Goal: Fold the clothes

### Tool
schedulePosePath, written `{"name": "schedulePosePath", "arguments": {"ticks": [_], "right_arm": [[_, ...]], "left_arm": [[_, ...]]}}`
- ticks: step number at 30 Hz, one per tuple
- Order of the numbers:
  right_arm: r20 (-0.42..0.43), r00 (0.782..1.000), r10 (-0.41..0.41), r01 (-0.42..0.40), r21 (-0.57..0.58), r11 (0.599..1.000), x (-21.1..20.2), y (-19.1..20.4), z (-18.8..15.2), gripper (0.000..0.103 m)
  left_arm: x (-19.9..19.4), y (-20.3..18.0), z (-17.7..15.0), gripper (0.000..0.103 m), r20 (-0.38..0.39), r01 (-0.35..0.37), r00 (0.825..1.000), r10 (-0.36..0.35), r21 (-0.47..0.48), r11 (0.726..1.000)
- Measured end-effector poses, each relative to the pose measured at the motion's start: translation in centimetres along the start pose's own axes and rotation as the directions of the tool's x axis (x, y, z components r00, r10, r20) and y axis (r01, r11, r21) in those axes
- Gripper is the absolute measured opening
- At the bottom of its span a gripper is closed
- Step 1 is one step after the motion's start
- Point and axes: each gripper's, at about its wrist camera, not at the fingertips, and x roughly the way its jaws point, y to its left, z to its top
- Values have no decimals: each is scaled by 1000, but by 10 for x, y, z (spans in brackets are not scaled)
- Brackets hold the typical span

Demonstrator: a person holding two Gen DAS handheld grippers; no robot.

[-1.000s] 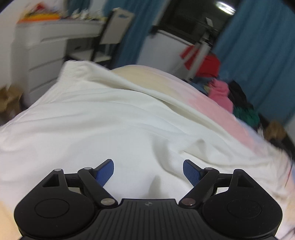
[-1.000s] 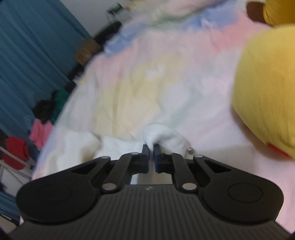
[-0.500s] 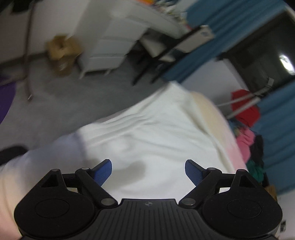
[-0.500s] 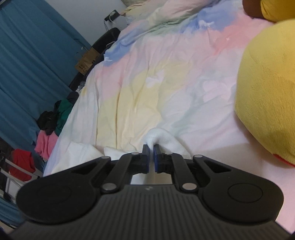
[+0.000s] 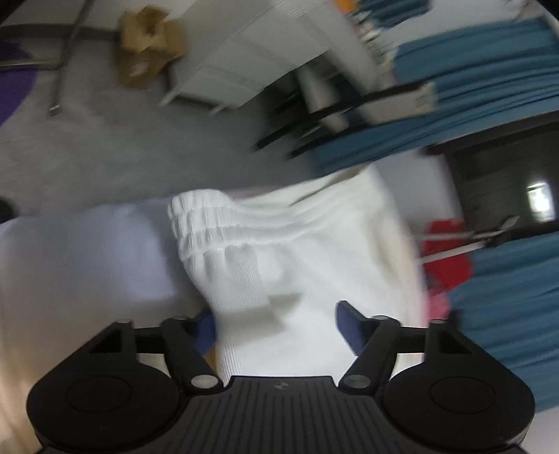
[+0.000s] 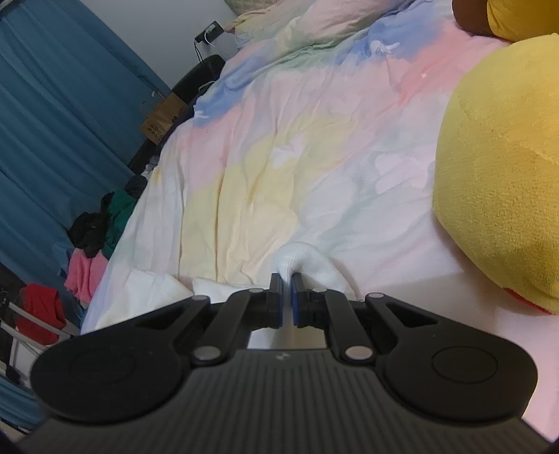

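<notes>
Left gripper [image 5: 276, 323] has swung from the garment's flat middle to its ribbed waistband [image 5: 209, 223].
Its jaws are closing, white garment [image 5: 297, 279] between them, not yet gripped; right gripper [image 6: 286, 297] is clenched on a white fold [image 6: 307, 260].

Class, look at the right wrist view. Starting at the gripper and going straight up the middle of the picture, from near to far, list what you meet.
right gripper → white garment pinched in it → pastel bedsheet → rumpled pastel quilt at the far end.
</notes>
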Motion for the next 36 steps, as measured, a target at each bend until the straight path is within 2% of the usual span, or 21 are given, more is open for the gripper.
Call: {"name": "schedulePosePath", "arguments": {"ticks": [1, 2, 4, 6, 7, 8, 10, 14, 18, 22, 25, 29, 33, 36], "right_arm": [[4, 1000, 3, -3, -3, 1000, 0, 1, 0, 8], [8, 1000, 6, -6, -7, 1000, 0, 3, 0, 8], [13, 1000, 12, -11, -20, 1000, 0, 6, 0, 8], [12, 1000, 10, -10, -21, 1000, 0, 6, 0, 8], [11, 1000, 10, -9, -21, 1000, 0, 5, 0, 8], [10, 1000, 9, -9, -21, 1000, 1, 5, 0, 7], [12, 1000, 20, -20, -21, 1000, -2, 3, 1, 6], [44, 997, 61, -60, -21, 998, -20, 0, 5, 6], [84, 988, 129, -128, -23, 992, -44, 6, 13, 5], [124, 976, 180, -174, -59, 983, -52, 37, 25, 6], [130, 971, 201, -187, -110, 976, -39, 78, 34, 5], [135, 968, 210, -176, -227, 958, 1, 155, 39, 5], [105, 985, 137, -98, -312, 945, 74, 229, 28, 5], [51, 997, 54, -33, -340, 940, 137, 264, 14, 5]], "left_arm": [[-2, 2, -1, 64, 11, 70, 998, -70, -12, 997], [-1, 2, -2, 64, 3, 98, 995, -98, -20, 995], [13, 0, -3, 57, -70, 41, 997, -42, -16, 999], [25, 2, -4, 35, -125, -9, 992, 5, -31, 999], [26, 2, -4, 17, -131, -17, 991, 13, -35, 999], [24, 2, -4, 14, -124, -16, 992, 11, -37, 999], [20, 0, -4, 11, -110, -13, 994, 8, -39, 999], [-4, -20, -4, 8, -52, 40, 998, -38, 30, 999], [-27, -58, 6, 6, -8, 124, 992, -124, 77, 989], [-25, -108, 16, 6, 12, 159, 987, -162, 125, 979], [7, -148, 31, 6, 21, 152, 987, -157, 138, 979], [81, -195, 51, 7, 41, 112, 992, -118, 128, 985], [166, -235, 75, 7, 47, 44, 998, -49, 111, 993], [237, -254, 85, 7, 33, -59, 998, 55, 141, 988]]}}
